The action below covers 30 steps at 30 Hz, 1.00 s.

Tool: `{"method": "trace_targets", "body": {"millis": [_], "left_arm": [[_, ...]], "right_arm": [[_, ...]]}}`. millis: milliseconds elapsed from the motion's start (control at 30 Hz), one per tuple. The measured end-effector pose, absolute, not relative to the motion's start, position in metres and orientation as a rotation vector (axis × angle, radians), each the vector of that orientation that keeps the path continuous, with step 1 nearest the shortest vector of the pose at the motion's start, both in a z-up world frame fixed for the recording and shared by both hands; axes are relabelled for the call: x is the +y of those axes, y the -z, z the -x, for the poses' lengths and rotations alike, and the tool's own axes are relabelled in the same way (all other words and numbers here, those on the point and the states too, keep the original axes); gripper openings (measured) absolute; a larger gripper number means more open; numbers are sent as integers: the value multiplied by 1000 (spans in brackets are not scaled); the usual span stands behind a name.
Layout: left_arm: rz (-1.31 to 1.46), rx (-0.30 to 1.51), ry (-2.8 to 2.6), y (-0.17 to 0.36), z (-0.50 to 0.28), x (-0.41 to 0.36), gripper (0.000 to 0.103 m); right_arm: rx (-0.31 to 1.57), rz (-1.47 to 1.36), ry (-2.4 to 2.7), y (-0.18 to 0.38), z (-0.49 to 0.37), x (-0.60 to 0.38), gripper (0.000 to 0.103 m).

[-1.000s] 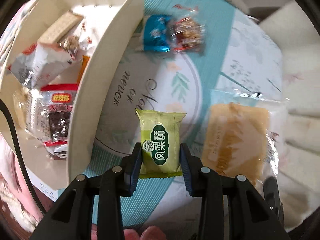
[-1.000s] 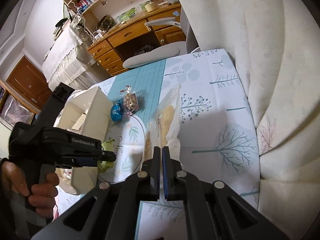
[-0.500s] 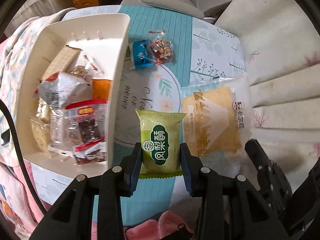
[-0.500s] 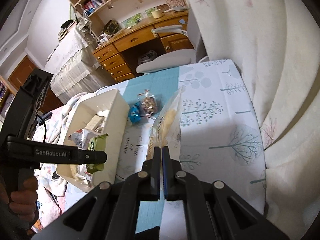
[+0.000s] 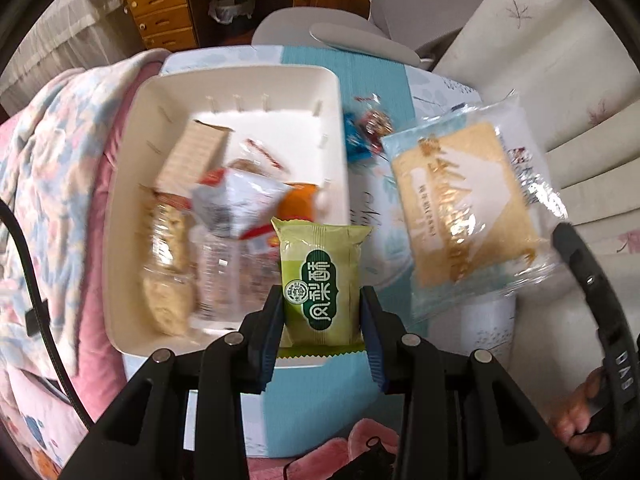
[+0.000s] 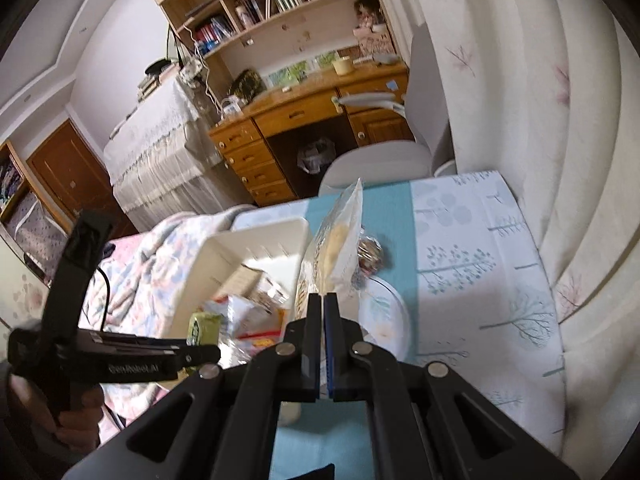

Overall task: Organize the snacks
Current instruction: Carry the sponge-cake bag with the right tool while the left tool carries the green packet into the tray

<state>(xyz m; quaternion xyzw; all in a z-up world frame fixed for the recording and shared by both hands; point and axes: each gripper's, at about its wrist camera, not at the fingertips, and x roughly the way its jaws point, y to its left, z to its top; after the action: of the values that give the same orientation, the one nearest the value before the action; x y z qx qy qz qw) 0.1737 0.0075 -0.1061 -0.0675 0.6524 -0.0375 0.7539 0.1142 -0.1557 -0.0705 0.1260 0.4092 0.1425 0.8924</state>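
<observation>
Patterned surface (image 6: 480,248), white bin (image 5: 132,184) crowded. Left gripper (image 5: 323,320) clenched on green packet (image 5: 320,276); right gripper (image 6: 323,308) pinching clear cracker bag (image 5: 464,204) by edge. Risk: thin-edge grip slips, bag drops outside bin.

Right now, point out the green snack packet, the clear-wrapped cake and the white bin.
green snack packet (image 5: 320,280), left wrist view, printed front.
clear-wrapped cake (image 5: 464,204), left wrist view, middle of the cake.
white bin (image 5: 244,74), left wrist view, far rim.

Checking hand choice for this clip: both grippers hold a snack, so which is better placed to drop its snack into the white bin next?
Left, probably. The left gripper holds the green snack packet right at the white bin's near edge, while the right gripper pinches the clear cracker packet beside the bin.
</observation>
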Motion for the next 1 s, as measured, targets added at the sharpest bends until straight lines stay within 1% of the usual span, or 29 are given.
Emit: {"method": "trace_targets", "body": {"millis": [400, 667, 900, 1000], "left_arm": [[142, 1362, 110, 114, -172, 101, 36], [153, 1336, 124, 136, -174, 135, 36], [139, 1370, 115, 162, -169, 155, 36], [150, 1381, 102, 166, -167, 161, 37]], "right_arm": [[806, -296, -333, 69, -120, -70, 1], [838, -307, -393, 91, -130, -19, 1], [884, -257, -410, 115, -126, 14, 2], [933, -237, -385, 129, -128, 19, 5]]}}
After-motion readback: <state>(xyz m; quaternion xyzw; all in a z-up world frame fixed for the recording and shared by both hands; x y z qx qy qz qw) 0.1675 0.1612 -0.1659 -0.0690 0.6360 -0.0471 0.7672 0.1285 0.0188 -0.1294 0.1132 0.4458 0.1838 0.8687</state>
